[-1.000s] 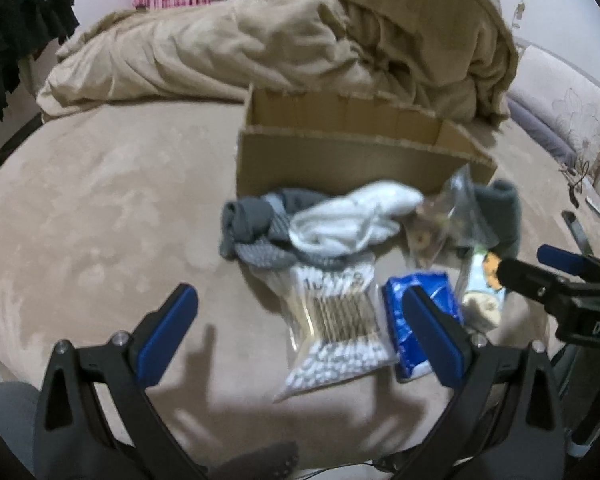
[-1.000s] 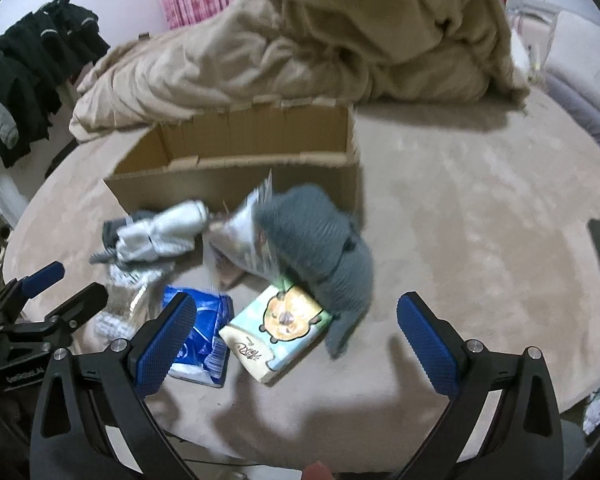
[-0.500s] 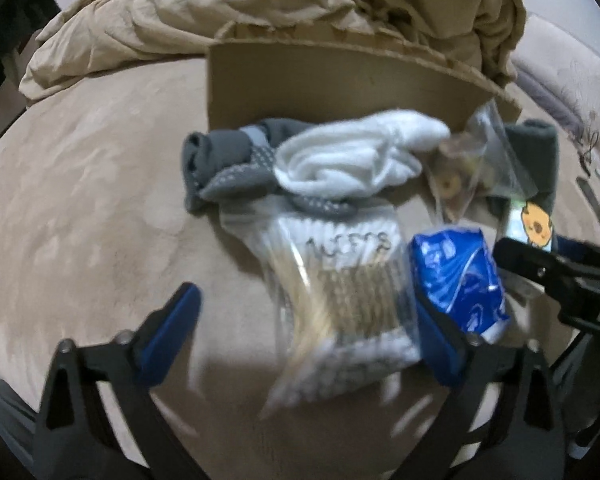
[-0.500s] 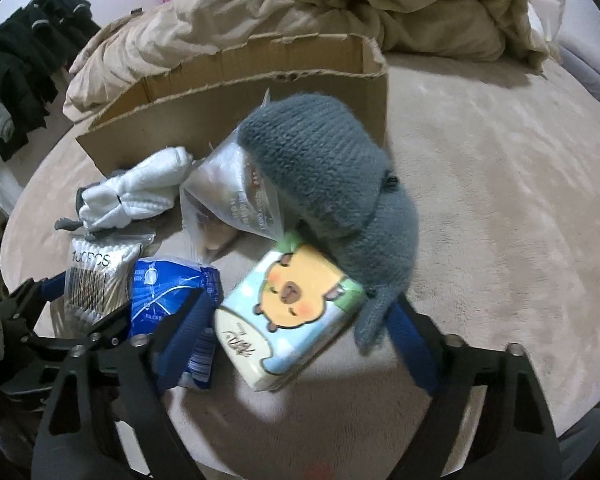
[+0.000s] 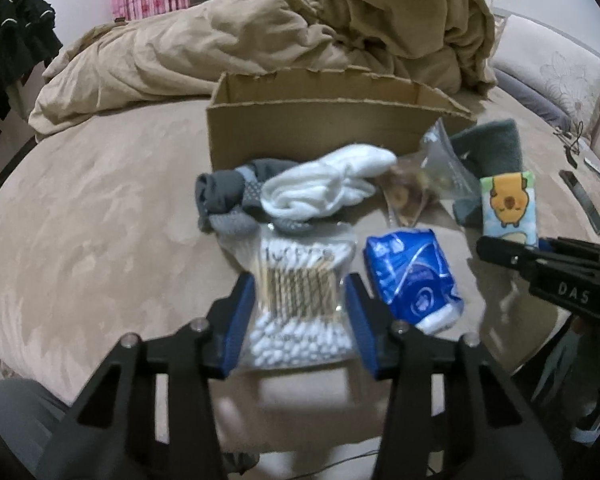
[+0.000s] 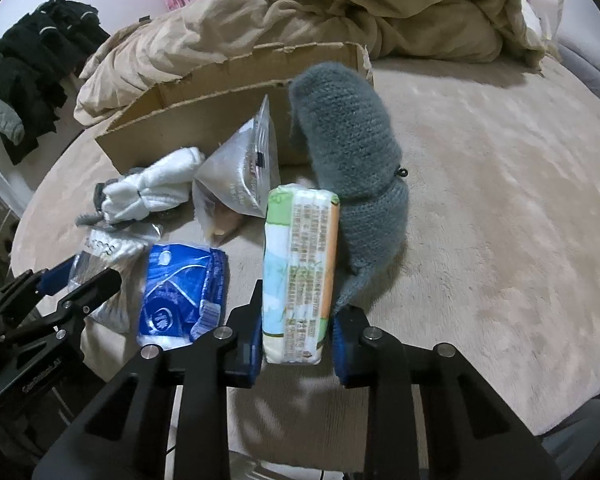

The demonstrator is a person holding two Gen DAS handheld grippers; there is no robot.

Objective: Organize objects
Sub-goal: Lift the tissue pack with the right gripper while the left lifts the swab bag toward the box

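left wrist view: the left gripper is seen with its blue fingers closed in against both sides of the cotton swab bag, which lies on the bed in front of the cardboard box; the bag is judged pinched but not yet lifted. risk noted: the slack plastic may be caught by its film alone, so that the bag sags or slides out when raised; the blue packet lying just beside the right-hand finger may be dragged along. the white socks and grey socks rest against the bag's far edge and may be disturbed. hard to make out: the contents of the clear pouch, and the box interior, which is hidden behind its near wall. right wrist view: the right gripper is seen with fingers clamped on the lower end of the tissue pack, held on edge and raised off the bed; in the left wrist view its cartoon face is shown. risk noted: the pack is held only at one end, so it may pivot or slip; the grey knitted item touching its far side may be snagged and toppled. hidden: the lower part of the knitted item behind the pack, and whether the box holds anything. the black clothing at the frame edge is cut off.
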